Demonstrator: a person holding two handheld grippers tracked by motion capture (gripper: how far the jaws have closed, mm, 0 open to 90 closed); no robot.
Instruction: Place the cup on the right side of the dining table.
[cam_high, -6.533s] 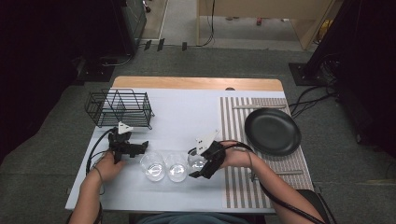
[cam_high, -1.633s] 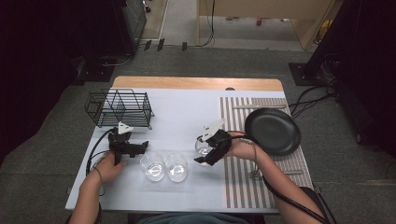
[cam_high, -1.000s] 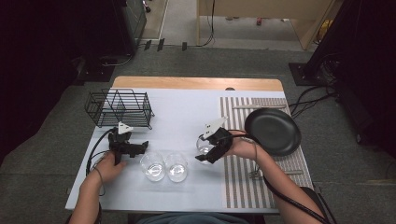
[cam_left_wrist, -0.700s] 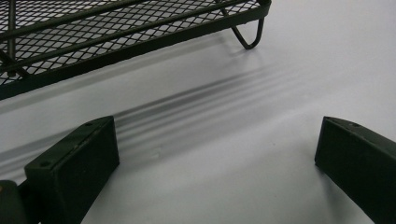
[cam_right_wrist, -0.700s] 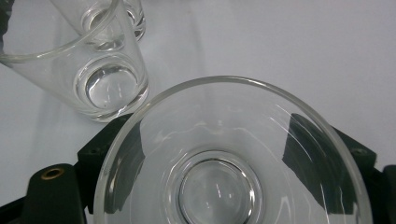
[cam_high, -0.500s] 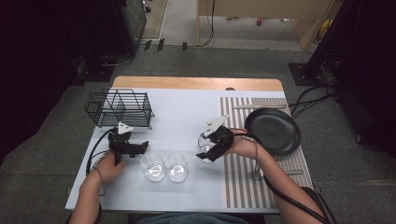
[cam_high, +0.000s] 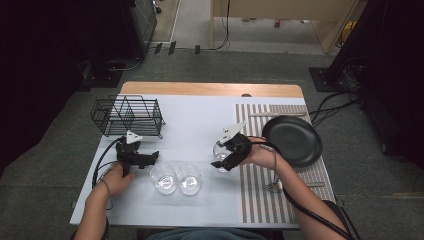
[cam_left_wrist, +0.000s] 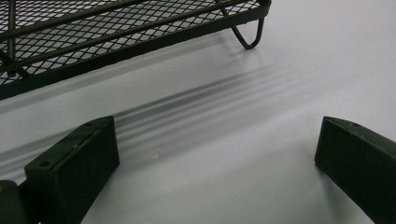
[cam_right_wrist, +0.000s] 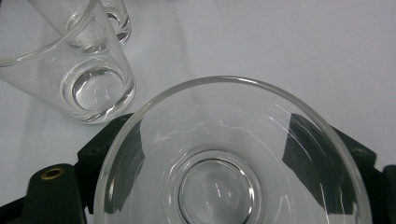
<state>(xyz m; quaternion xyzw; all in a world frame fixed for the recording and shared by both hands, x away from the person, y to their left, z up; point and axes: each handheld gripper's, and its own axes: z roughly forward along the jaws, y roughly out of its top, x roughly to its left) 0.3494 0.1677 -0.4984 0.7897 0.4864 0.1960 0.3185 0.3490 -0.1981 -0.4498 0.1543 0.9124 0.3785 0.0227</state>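
Note:
A clear drinking glass (cam_high: 219, 148) sits between the jaws of my right gripper (cam_high: 222, 156), which is shut on it just left of the striped mat (cam_high: 280, 200). In the right gripper view the glass (cam_right_wrist: 219, 186) is seen from above, and the black fingers (cam_right_wrist: 105, 149) press on both sides of it. Whether its base touches the table I cannot tell. Two more glasses (cam_high: 164, 177) (cam_high: 189, 178) stand side by side near the front. My left gripper (cam_high: 151, 158) rests open on the table left of them, its jaws wide apart around bare white surface (cam_left_wrist: 215, 135).
A black wire rack (cam_high: 127, 116) stands at the back left, close ahead of the left gripper (cam_left_wrist: 116, 32). A black plate (cam_high: 292, 140) lies on the striped mat to the right, with cutlery (cam_high: 272, 186) near the mat's front. The nearest standing glass (cam_right_wrist: 79, 70) is close to the held one.
The right gripper took the rightmost glass out of the front row and carried it back and to the right; in the last second it barely moves. The left gripper stays still.

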